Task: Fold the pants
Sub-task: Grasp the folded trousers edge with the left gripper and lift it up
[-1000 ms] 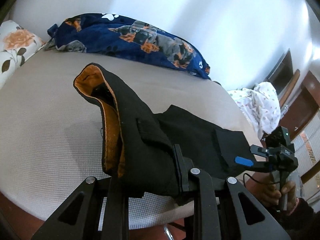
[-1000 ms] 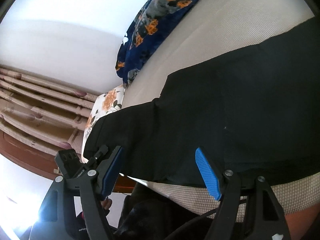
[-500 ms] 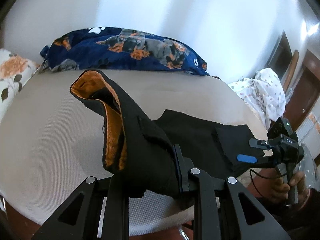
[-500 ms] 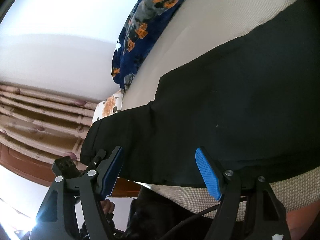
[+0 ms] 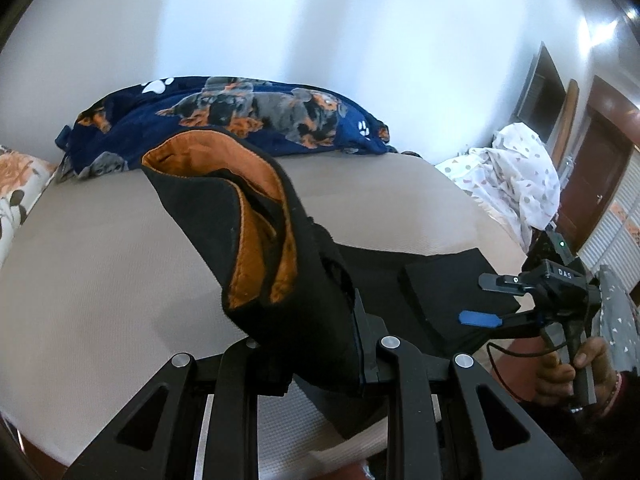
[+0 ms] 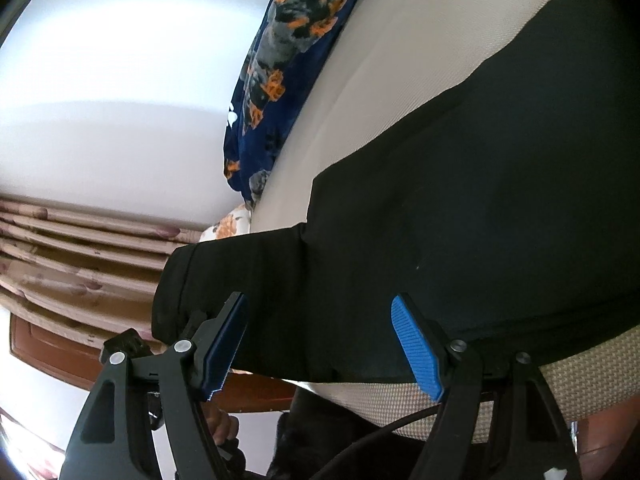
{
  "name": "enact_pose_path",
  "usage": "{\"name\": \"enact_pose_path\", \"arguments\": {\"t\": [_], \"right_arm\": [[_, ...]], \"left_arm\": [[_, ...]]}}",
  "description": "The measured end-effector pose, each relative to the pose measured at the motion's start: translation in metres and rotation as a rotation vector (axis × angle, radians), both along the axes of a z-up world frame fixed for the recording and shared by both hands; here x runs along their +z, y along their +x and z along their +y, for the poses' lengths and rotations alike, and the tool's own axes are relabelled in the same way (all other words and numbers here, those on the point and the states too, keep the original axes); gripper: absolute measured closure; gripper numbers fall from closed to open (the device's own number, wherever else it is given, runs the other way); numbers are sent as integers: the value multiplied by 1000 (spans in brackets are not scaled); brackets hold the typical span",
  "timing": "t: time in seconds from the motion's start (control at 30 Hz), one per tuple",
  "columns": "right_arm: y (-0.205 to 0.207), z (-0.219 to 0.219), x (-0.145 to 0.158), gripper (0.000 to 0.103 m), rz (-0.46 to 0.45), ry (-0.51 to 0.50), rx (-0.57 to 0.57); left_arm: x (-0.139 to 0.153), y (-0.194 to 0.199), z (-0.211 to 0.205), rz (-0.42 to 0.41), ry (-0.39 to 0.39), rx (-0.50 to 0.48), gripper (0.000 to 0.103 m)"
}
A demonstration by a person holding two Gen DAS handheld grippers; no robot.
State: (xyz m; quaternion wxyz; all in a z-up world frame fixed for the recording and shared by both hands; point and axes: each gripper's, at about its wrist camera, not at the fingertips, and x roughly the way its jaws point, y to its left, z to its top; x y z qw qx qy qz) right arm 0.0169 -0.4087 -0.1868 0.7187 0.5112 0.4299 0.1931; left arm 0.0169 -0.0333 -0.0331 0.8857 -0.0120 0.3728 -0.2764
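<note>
Black pants [image 5: 312,280] with an orange waistband lining [image 5: 256,240] lie partly on the beige mattress [image 5: 100,264]. My left gripper [image 5: 316,344] is shut on the waist end and holds it up off the bed, so the fabric hides the fingertips. The rest of the pants [image 6: 480,220] lies flat to the right. My right gripper [image 6: 320,304] stands open at the near edge of that flat part, blue pads [image 6: 416,344] wide apart and not pressing the cloth. From the left wrist view the right gripper [image 5: 490,300] hovers over the pants' right corner.
A navy dog-print blanket [image 5: 240,116] lies along the far side by the white wall. A floral pillow [image 5: 16,184] is at far left, and white dotted bedding [image 5: 516,176] and a brown door [image 5: 596,176] at right. Curtains [image 6: 80,256] hang beyond the bed. A person's hand [image 5: 576,372] grips the right handle.
My left gripper has carried the waist end higher and further over the bed, rolling a little. The right gripper has shifted slightly along the pants' edge and stays open.
</note>
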Motion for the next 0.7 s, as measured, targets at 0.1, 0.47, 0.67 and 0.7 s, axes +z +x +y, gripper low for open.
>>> {"name": "enact_pose_path", "arguments": {"t": [0.1, 0.47, 0.67, 0.7], "right_arm": [[-1, -5, -1, 30, 1, 20, -19], [-1, -10, -2, 30, -3, 48, -35], [-1, -10, -3, 29, -3, 60, -40], [-1, -10, -2, 29, -5, 63, -42]], "left_arm": [[3, 1, -6, -5, -5, -10, 80], [4, 2, -6, 4, -47, 8, 80], [7, 1, -7, -14, -36, -3, 80], [8, 0, -8, -19, -35, -6, 80]]}}
